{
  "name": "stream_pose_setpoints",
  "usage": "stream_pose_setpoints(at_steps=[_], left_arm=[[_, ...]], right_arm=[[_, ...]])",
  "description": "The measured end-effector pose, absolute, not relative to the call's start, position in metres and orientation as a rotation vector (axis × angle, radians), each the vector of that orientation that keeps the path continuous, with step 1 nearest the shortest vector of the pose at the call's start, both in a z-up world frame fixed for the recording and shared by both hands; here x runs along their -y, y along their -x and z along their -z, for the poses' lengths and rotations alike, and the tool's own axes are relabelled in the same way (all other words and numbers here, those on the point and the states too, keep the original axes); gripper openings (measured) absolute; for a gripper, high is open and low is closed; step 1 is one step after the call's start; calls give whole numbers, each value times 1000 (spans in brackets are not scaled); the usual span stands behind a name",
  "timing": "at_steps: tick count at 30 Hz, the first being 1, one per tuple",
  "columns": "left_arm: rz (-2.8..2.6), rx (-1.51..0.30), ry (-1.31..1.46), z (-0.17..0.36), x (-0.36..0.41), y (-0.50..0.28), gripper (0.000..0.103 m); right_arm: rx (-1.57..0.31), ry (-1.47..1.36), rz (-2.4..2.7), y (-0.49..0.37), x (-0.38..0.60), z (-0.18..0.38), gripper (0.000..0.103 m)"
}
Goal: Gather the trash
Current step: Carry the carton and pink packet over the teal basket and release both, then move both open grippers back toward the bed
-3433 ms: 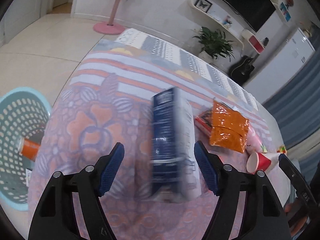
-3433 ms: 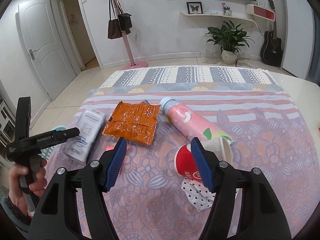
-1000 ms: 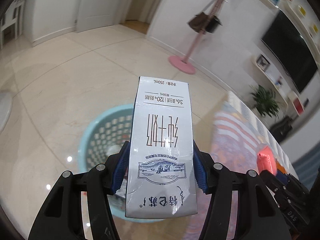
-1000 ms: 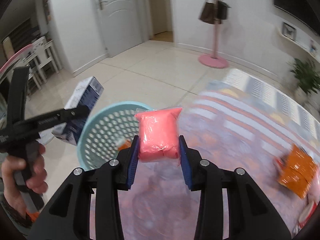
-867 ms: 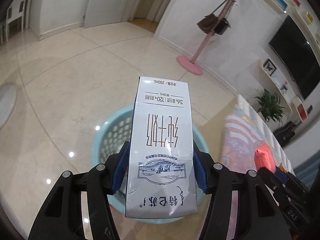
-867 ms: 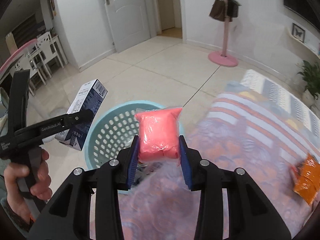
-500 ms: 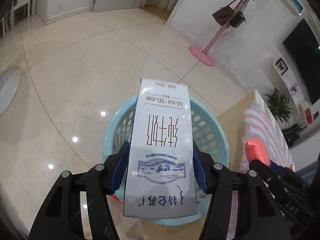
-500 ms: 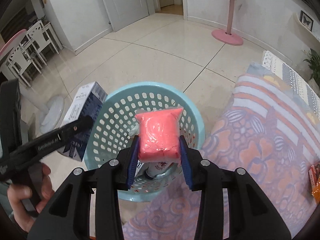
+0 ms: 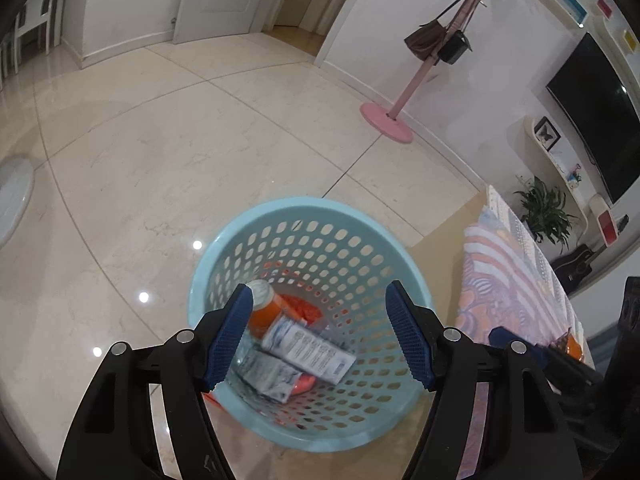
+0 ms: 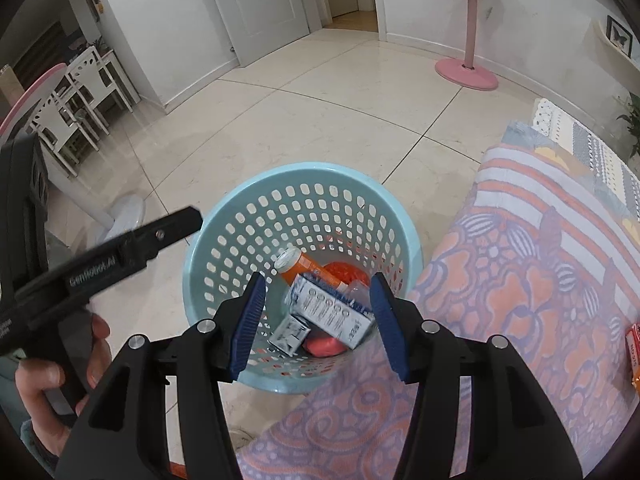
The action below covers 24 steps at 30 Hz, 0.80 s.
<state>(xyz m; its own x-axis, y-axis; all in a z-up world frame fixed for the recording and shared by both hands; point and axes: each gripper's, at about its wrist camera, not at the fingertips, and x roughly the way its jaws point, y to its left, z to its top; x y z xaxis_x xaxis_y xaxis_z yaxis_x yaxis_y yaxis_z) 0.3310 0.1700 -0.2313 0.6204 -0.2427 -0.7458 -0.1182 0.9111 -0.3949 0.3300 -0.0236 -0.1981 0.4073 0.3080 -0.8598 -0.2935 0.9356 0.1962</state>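
Observation:
A light blue perforated basket (image 9: 256, 226) stands on the floor beside the table; it also shows in the right wrist view (image 10: 236, 208). Inside lie the white and blue milk carton (image 9: 308, 350) (image 10: 334, 314), an orange bottle (image 9: 269, 313) (image 10: 308, 268), the pink packet (image 10: 324, 346) and a smaller crumpled carton (image 10: 290, 336). My left gripper (image 9: 328, 338) is open and empty above the basket. My right gripper (image 10: 318, 322) is open and empty above the basket too.
The table with the patterned cloth (image 10: 520, 280) is to the right of the basket, with an orange wrapper (image 10: 632, 356) at its right edge. A pink coat stand (image 9: 386, 122) stands on the tiled floor. White chairs (image 10: 80, 92) are far left.
Both grippers have opened. The milk carton dropped from the left gripper and the pink packet from the right gripper; both now lie in the basket.

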Motion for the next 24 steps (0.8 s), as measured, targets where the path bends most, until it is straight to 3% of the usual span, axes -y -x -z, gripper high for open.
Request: stream_pose_setpoints(at_steps=[14,22,24], left_arm=[[257,-799,320,194,-93,-315,67],[496,-791,200,170,9,-292,67],[573,-794,179,164,41,-287,72]], right_arm=[[-917,-73,-292,-280,121,137,51],[-794,-133,-73,-219,238,107,51],[-765,-114,3,-198,268,101,51]])
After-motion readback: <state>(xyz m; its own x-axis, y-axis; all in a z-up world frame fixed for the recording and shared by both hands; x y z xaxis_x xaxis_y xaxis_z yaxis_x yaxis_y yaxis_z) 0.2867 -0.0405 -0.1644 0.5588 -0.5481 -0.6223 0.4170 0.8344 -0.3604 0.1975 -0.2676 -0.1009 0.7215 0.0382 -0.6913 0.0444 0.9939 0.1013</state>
